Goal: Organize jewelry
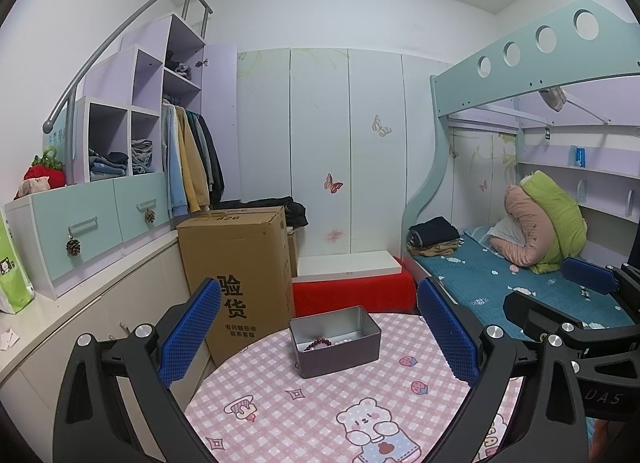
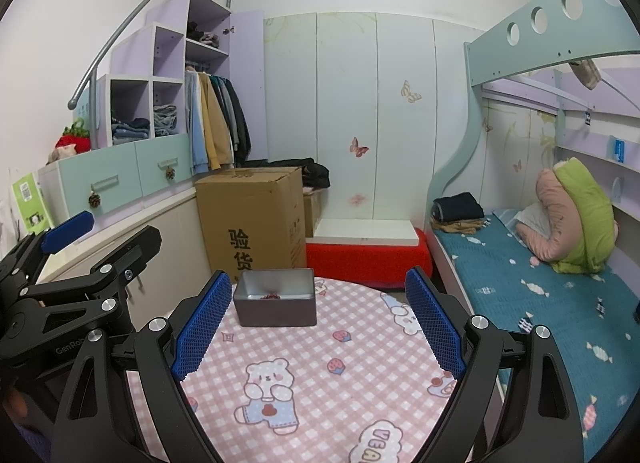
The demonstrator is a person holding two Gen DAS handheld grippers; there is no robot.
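Observation:
A grey metal tin (image 1: 335, 341) stands open on the round table with the pink checked cloth (image 1: 304, 415). Inside it lies a dark red bead bracelet (image 1: 318, 344) beside something pale. The tin (image 2: 275, 297) and a glimpse of the bracelet (image 2: 270, 296) also show in the right wrist view. My left gripper (image 1: 320, 327) is open and empty, held above the table short of the tin. My right gripper (image 2: 320, 315) is open and empty, also short of the tin. Each gripper shows at the edge of the other's view.
A cardboard box (image 1: 240, 275) stands just behind the table on the left. A red bench (image 1: 352, 291) with a white board is behind it. A bed (image 1: 520, 287) with a blue cover runs along the right. Cabinets and drawers (image 1: 80, 231) line the left wall.

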